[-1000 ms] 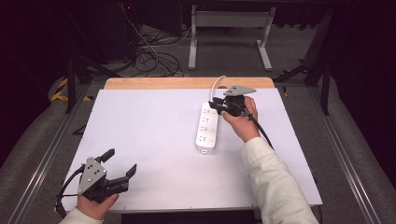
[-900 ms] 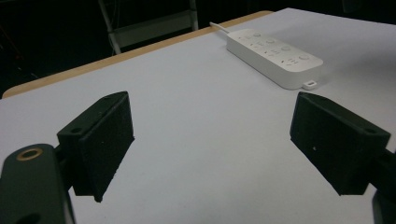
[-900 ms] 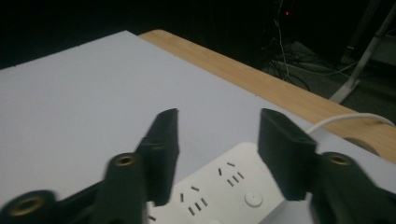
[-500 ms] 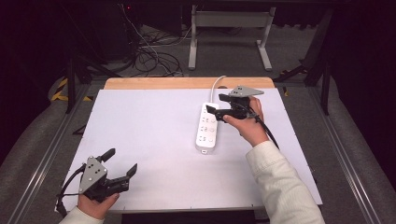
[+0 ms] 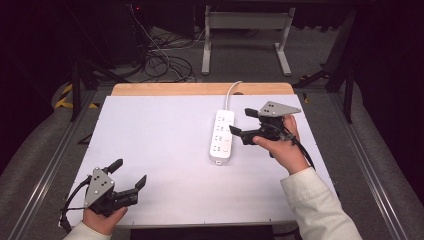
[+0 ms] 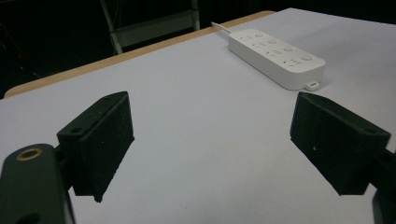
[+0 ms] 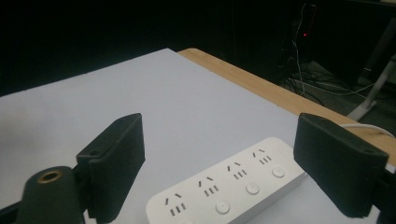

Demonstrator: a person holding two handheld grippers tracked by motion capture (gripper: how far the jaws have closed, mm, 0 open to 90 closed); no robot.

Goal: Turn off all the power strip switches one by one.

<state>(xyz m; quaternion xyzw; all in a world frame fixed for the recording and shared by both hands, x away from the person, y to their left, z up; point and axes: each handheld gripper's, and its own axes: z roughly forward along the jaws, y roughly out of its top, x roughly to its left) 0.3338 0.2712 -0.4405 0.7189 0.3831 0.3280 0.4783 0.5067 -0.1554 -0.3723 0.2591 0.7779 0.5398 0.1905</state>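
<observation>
**Right tool open beside the strip**

The desk (image 5: pixel 165 150) carries one thing, a white strip (image 5: pixel 222 137), lying lengthwise toward the far edge, right of centre, its cord (image 5: pixel 231 90) running off over the far edge.

My right tool (image 5: pixel 240 123) hovers just beside the strip's right side. Its jaws have just been opening and now stand wide, with nothing between them. In the right gripper view the sockets and buttons (image 7: pixel 223 206) lie below the open jaws.

My left tool (image 5: pixel 128 174) rests near the near left corner, jaws wide and empty, well apart from the strip.

My worry: coming down from this side, a jaw could clip the strip's edge and skid it, since the light body would slide easily and the cord would pull it askew. I could also press a button by accident.
</observation>
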